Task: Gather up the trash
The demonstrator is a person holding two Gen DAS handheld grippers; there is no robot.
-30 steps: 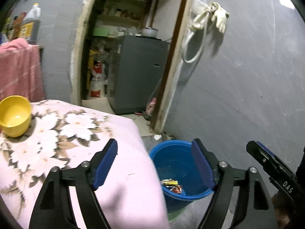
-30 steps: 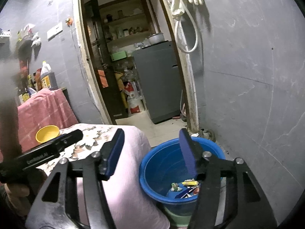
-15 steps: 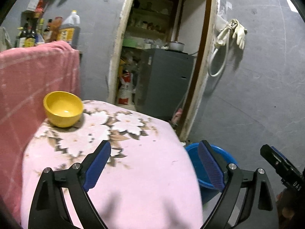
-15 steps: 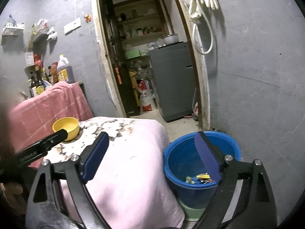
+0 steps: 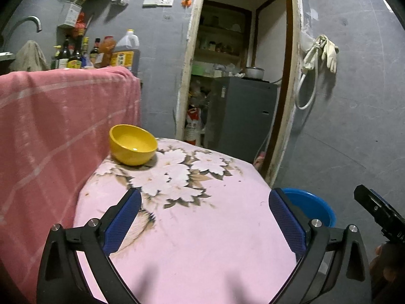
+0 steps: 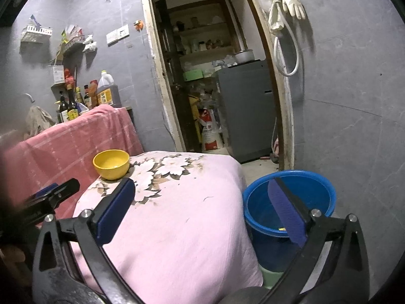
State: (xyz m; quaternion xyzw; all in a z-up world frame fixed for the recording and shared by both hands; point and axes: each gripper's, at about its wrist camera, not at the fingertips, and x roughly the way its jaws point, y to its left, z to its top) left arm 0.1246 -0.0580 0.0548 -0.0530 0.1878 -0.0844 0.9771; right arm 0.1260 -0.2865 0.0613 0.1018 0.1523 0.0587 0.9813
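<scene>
— Both grippers first: how do they stand?

— Left gripper (image 5: 205, 217) hangs over the pink flowered cloth (image 5: 202, 240), its jaws spread wide and opening further, with nothing between the blue pads. Right gripper (image 6: 202, 210) is the same: jaws wide and opening, nothing caught in them. Its left finger sits over the cloth, and its right finger (image 6: 288, 215) crosses in front of the blue bucket (image 6: 319, 179).

— Where is the trash?

— Down in the bucket, which stands on the floor just beside the cloth-covered table, near the doorway. From the right wrist view only a small yellowish scrap (image 6: 282, 228) shows at the bottom, mostly hidden behind the finger. From the left wrist view just the bucket's rim (image 5: 314, 202) peeks past the table edge, so its inside is out of sight.

— Anything on the table?

— Only a yellow bowl (image 5: 133, 147), upright at the far corner beside a red checked cloth (image 5: 50, 131). No loose scraps are visible on the pink cloth.

— And behind?

— Bottles (image 5: 76, 55) stand behind the red cloth. Pale rubber gloves (image 6: 291, 0) hang on the grey wall by the doorway.
</scene>
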